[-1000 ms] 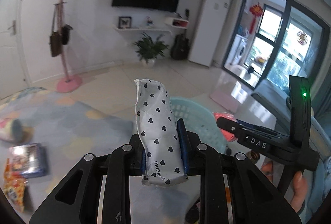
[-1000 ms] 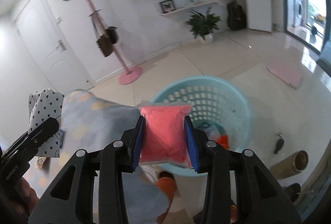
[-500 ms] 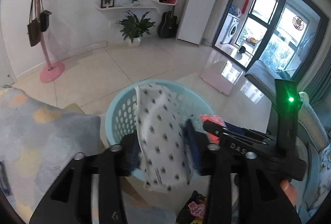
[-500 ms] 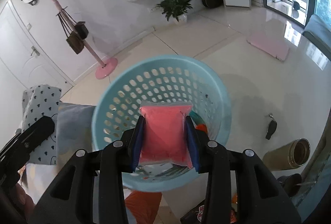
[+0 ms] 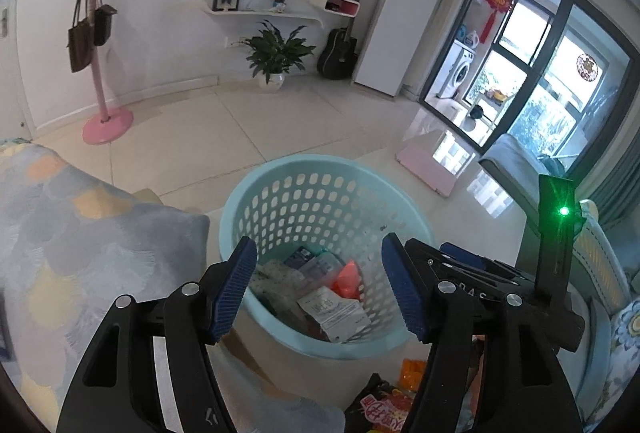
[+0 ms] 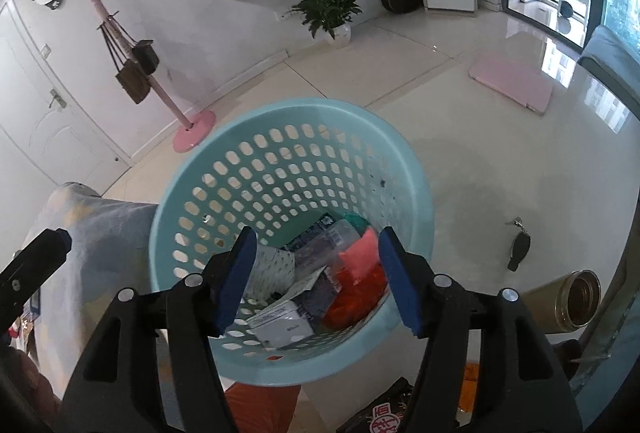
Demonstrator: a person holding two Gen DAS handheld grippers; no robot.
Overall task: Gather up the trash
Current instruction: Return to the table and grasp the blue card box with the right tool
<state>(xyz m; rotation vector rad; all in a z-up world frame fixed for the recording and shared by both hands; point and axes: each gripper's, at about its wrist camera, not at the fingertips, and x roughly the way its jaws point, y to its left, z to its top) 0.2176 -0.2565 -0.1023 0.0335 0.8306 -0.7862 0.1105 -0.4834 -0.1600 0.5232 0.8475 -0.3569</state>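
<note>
A light blue perforated basket (image 5: 280, 173) (image 6: 240, 141) stands on the floor below both grippers. Inside lie the white heart-print pack (image 6: 272, 265) (image 5: 276, 277), the pink pouch (image 6: 360, 257) (image 5: 347, 279), a white paper pack (image 6: 282, 325) and other wrappers. My left gripper (image 5: 320, 289) is open and empty above the basket's near rim. My right gripper (image 6: 318, 279) is open and empty over the basket. The right gripper also shows at the right of the left wrist view (image 5: 472, 273).
A grey patterned blanket (image 5: 80, 233) lies left of the basket. A dark snack bag with red print (image 5: 380, 405) (image 6: 384, 417) and an orange wrapper (image 5: 412, 373) lie near the basket's front. A metal flask (image 6: 576, 299) and keys (image 6: 518, 249) lie on the floor right.
Both grippers have opened over the basket. The heart-print pack and the pink pouch have dropped out of the jaws into the basket.
</note>
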